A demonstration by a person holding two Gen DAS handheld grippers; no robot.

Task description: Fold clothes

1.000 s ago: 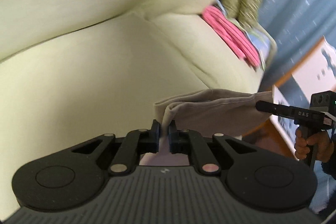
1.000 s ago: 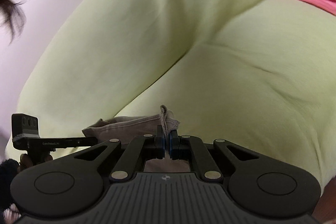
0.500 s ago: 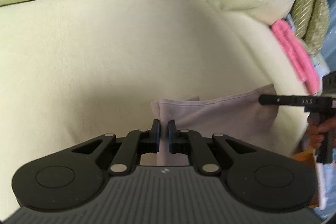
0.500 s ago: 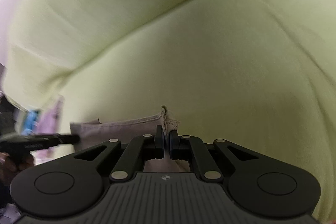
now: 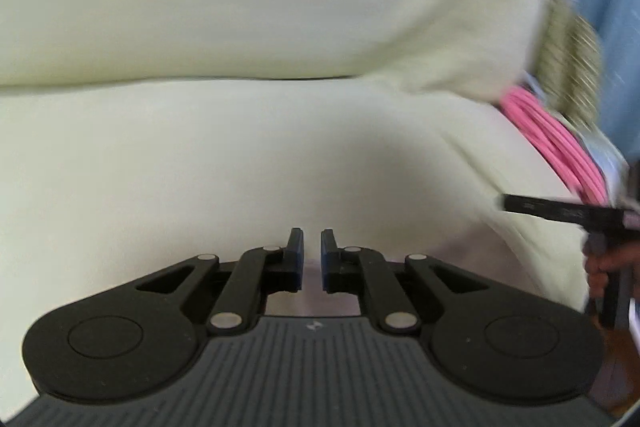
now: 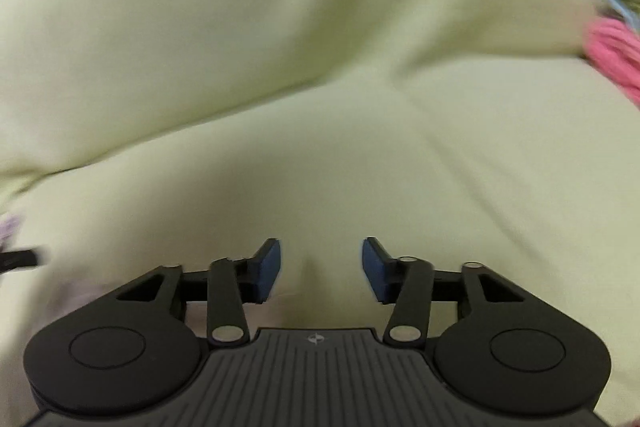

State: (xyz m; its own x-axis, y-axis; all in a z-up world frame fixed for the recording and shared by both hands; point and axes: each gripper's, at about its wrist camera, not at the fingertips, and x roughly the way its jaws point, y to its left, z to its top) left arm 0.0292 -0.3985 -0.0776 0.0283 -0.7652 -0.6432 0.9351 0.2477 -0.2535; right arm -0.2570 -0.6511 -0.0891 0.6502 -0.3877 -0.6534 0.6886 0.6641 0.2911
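Left wrist view: the left gripper [image 5: 311,253] hovers level over the pale green sofa seat [image 5: 200,167], jaws slightly parted, gripping nothing. The pale lilac garment [image 5: 460,255] lies blurred just beneath and right. No writing is legible.

Right wrist view: the right gripper [image 6: 321,269] stands wide open and empty above the seat.

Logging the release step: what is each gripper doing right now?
Left gripper: open by a narrow gap, holding nothing.
Right gripper: wide open, holding nothing.
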